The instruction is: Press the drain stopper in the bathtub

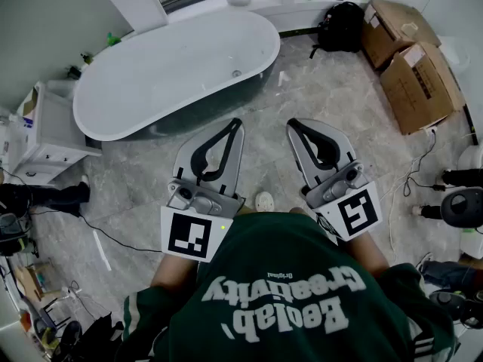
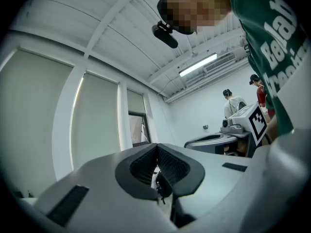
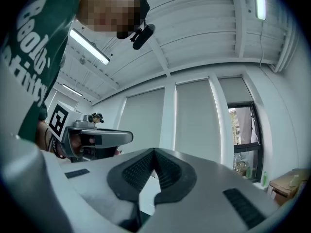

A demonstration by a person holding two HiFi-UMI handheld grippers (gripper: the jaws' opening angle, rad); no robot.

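Observation:
The white oval bathtub stands on the grey marble floor ahead of me. Its small round drain stopper sits on the tub bottom toward the right end. My left gripper and right gripper are held side by side close to my chest, well short of the tub. Both are shut and hold nothing. The left gripper view shows the left gripper with its tips together, aimed at wall and ceiling. The right gripper view shows the right gripper likewise; neither view shows the tub.
Cardboard boxes and a black backpack lie at the right past the tub. A white cabinet stands at the left, with cables on the floor. Two people stand far off.

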